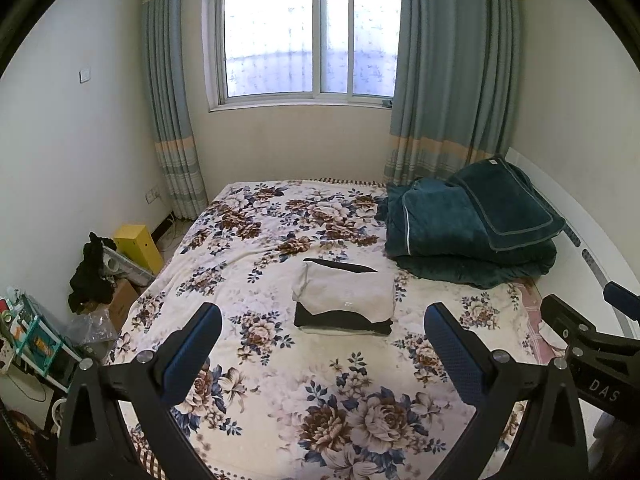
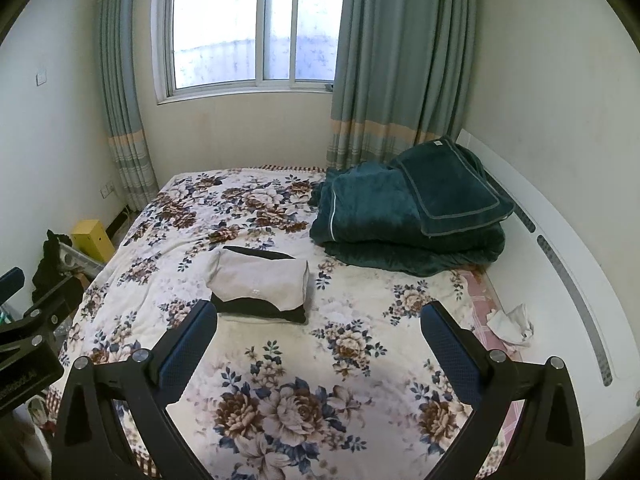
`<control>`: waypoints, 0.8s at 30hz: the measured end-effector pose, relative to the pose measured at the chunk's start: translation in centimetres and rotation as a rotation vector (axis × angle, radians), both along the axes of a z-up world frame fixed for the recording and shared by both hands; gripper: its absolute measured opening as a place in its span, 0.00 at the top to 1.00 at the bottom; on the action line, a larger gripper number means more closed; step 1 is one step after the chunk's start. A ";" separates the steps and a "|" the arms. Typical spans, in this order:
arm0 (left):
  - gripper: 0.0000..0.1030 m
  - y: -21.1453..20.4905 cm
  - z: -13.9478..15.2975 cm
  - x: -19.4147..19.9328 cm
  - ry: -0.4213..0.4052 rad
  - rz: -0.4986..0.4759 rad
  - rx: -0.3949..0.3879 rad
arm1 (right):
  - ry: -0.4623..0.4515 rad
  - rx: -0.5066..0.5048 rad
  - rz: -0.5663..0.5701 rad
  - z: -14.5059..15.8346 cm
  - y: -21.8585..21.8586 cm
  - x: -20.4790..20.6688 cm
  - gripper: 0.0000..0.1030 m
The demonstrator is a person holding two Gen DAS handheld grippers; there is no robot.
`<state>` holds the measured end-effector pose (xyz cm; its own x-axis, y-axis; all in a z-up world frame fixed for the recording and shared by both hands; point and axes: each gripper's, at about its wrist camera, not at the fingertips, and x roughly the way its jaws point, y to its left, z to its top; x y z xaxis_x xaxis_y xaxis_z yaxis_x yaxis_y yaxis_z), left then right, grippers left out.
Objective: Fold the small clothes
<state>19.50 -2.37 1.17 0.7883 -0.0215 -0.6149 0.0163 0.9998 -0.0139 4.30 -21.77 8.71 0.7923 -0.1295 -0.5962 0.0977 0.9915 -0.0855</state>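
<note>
This was a bedroom in a home. A bed (image 1: 280, 380) under a cream floral blanket filled most of the floor, its white headboard (image 2: 560, 264) running along the right-hand wall. A folded dark green quilt (image 1: 460, 240) with a matching pillow (image 1: 508, 200) on top sat at the far right corner of the bed. Behind it, a sliding window (image 1: 304, 36) was framed by long grey-blue curtains (image 1: 452, 72). Household clutter lay on the floor to the left of the bed: a yellow box (image 1: 138, 246), cardboard, dark cloth and a small teal rack (image 1: 36, 340). The plain pale walls carried a light switch (image 1: 85, 75) and a socket
</note>
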 end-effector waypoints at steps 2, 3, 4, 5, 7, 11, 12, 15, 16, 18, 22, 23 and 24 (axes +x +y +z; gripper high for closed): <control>0.00 -0.1 0.0 0.0 0.001 0.002 0.000 | -0.001 -0.001 0.003 0.0 0.0 0.0 0.00; 0.00 0.0 0.1 -0.1 0.000 0.001 -0.003 | -0.001 -0.002 0.000 -0.1 0.0 -0.1 0.00; 0.00 -0.1 0.0 0.0 0.000 -0.001 0.001 | -0.002 -0.001 -0.001 0.0 0.0 -0.1 0.00; 0.00 0.0 0.0 0.0 0.000 0.002 0.003 | -0.003 -0.001 0.001 0.0 0.0 -0.1 0.00; 0.00 -0.1 0.1 0.0 -0.001 0.001 0.002 | -0.005 0.000 0.003 -0.1 0.2 -0.1 0.00; 0.00 -0.5 0.6 -0.1 -0.010 0.003 0.006 | -0.008 0.004 0.005 -0.2 0.3 -0.3 0.00; 0.00 -0.6 0.6 -0.1 -0.012 0.004 0.007 | -0.007 0.001 0.008 -0.3 0.6 -0.3 0.00; 0.00 -0.7 0.7 -0.1 -0.014 0.004 0.008 | -0.007 0.006 0.007 -0.3 0.5 -0.3 0.00; 0.00 -0.6 0.7 -0.1 -0.012 0.003 0.008 | -0.007 0.006 0.007 -0.3 0.6 -0.3 0.00; 0.00 -0.6 0.8 -0.2 -0.013 0.003 0.006 | -0.008 0.003 0.008 -0.3 0.8 -0.3 0.00; 0.00 -0.5 0.8 -0.2 -0.010 -0.001 0.001 | -0.009 0.002 0.009 -0.3 0.9 -0.2 0.00; 0.00 -0.5 1.0 -0.1 -0.010 -0.001 -0.002 | -0.009 0.003 0.009 -0.3 0.9 -0.2 0.00; 0.00 -0.4 1.0 -0.2 -0.011 0.002 -0.002 | -0.008 0.003 0.010 -0.3 0.8 -0.2 0.00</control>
<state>19.33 -2.77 2.22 0.7952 -0.0207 -0.6059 0.0142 0.9998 -0.0156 4.11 -20.94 8.39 0.7985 -0.1203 -0.5898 0.0888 0.9927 -0.0822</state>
